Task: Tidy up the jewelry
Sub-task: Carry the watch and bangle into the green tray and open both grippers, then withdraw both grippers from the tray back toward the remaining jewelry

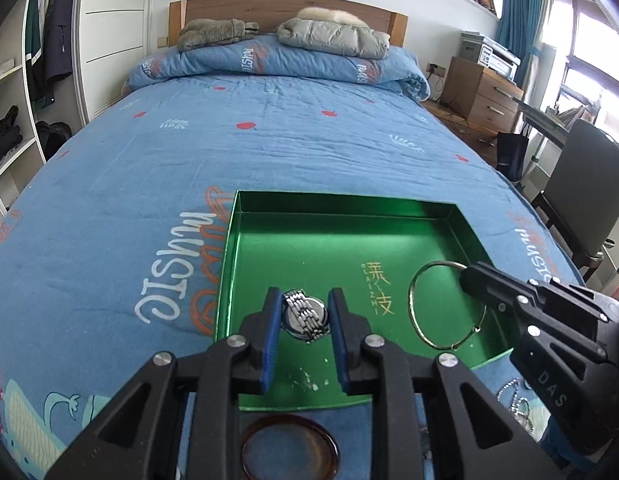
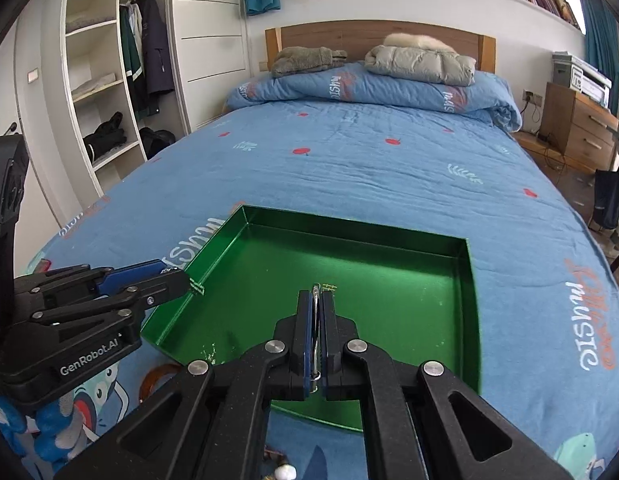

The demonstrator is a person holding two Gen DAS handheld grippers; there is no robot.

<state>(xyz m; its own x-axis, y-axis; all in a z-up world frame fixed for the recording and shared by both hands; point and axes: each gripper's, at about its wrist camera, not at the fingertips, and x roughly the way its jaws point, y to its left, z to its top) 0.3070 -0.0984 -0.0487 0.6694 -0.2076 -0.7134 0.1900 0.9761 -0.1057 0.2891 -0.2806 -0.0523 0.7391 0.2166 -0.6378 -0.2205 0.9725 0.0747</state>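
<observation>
A shallow green tray [image 1: 234, 240] [image 2: 471, 300] lies on the blue bedspread. My left gripper [image 1: 303, 304] [image 2: 181, 280] hangs over the tray's near left part, shut on a silver watch [image 1: 305, 316] with a metal link band; a bit of the band [image 2: 197, 289] sticks out past its tips in the right wrist view. My right gripper [image 2: 316, 300] [image 1: 467, 276] is over the tray's right side, shut on a thin silver bangle [image 1: 413, 304] [image 2: 316, 320]. The bangle hangs below the fingers and shows edge-on in the right wrist view.
An amber bangle [image 1: 289, 452] [image 2: 157, 376] lies on the bedspread in front of the tray. A beaded chain [image 1: 513, 396] lies at the near right. Folded duvet [image 1: 277, 60] and jackets sit at the bedhead, a wardrobe [image 2: 101, 80] stands left, a chair [image 1: 581, 200] right.
</observation>
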